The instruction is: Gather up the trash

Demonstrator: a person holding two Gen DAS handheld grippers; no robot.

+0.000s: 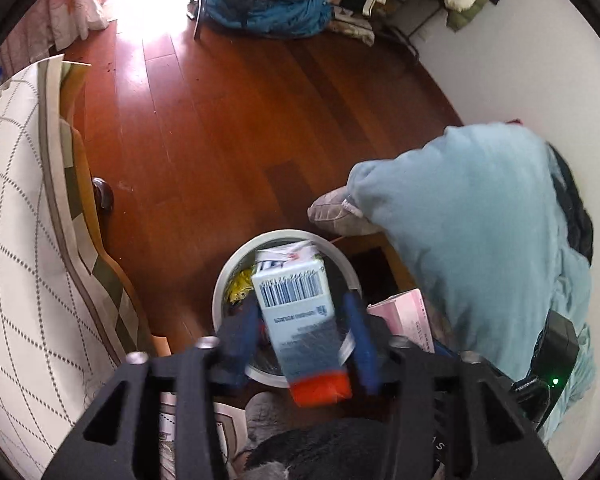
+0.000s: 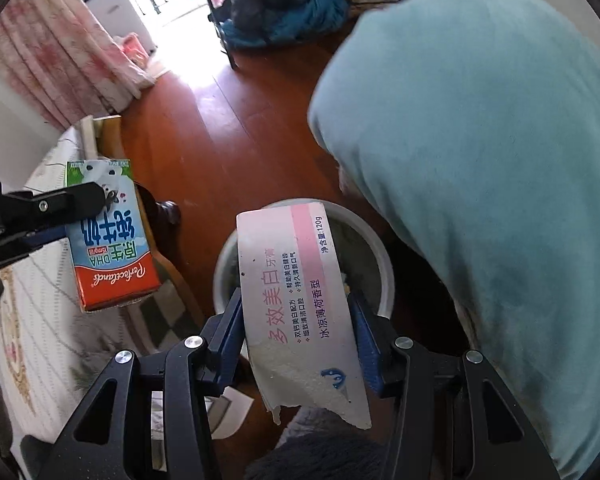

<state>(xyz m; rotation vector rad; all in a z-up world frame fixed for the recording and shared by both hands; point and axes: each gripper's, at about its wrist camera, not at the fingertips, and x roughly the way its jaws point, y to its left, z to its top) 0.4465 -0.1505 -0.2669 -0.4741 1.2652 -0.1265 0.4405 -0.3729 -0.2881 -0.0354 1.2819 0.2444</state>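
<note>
Cardboard fills both my grips. My left gripper (image 1: pixel 304 320) has its blue fingers (image 1: pixel 360 332) closed on a milk carton (image 1: pixel 300 312), barcode side up and orange end toward the camera, held tilted over the white trash bin (image 1: pixel 224 276). In the right wrist view that same carton (image 2: pixel 108 236) hangs out to the left over the edge of the bed (image 2: pixel 40 320), not above the bin. My right gripper (image 2: pixel 298 320) has its fingers (image 2: pixel 364 336) clamped on a pink-and-white toothpaste box (image 2: pixel 300 304) with a torn near end, its far end reaching over the bin's rim (image 2: pixel 384 264). Inside the bin lie a white printed wrapper (image 1: pixel 284 256) and a yellow wrapper (image 1: pixel 240 284). Red-brown wooden floor (image 1: pixel 220 120) surrounds it; my light-blue trouser leg (image 1: pixel 480 232) stands just beside it.
</note>
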